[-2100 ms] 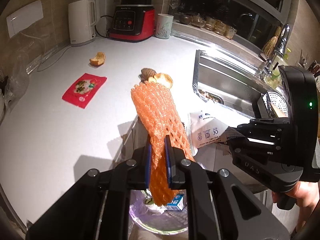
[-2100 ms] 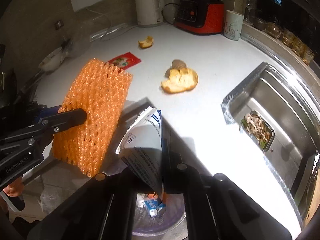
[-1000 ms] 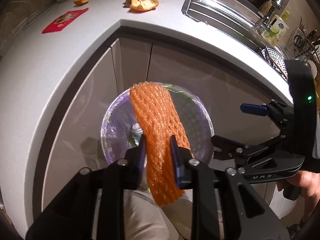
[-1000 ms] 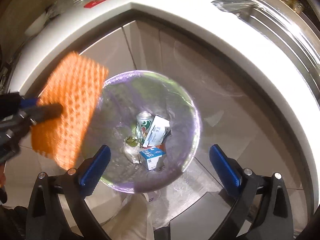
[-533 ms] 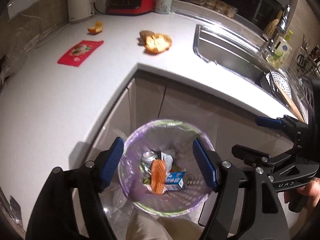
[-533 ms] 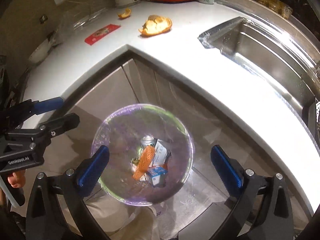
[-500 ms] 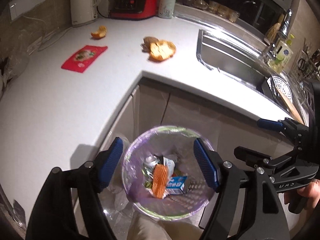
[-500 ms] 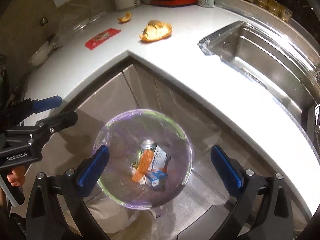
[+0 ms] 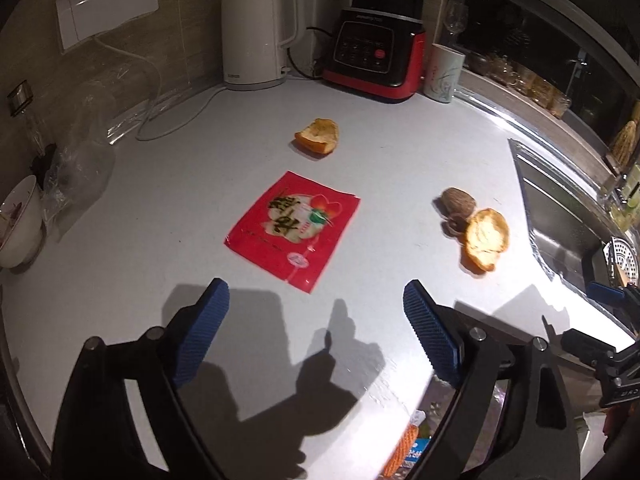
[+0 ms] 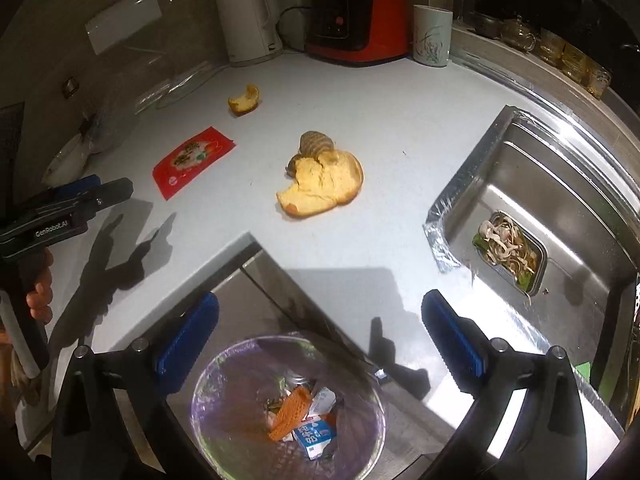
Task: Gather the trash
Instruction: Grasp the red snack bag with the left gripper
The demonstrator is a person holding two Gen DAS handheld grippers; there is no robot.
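Left hand-held gripper [image 9: 316,314] is hovering wide open and empty, with the red packet [image 9: 294,226] lying flat straight ahead on the bench [image 9: 160,208], nearer than the right one.

Both grippers rose from the bin [image 10: 288,400] to the counter [image 9: 160,200].

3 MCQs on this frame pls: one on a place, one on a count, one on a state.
1. Where is the orange foam net?
A. on the counter
B. in the trash bin
C. in the sink

2. How many pieces of orange peel lie on the counter?
A. one
B. two
C. four

3. How do the jaws of the left gripper stand?
A. wide open, empty
B. shut on the wrapper
C. shut on a peel

Key: B, the net lies among cartons inside the bin; B, a small peel and a large peel; A, the red wrapper lies flat ahead of them.
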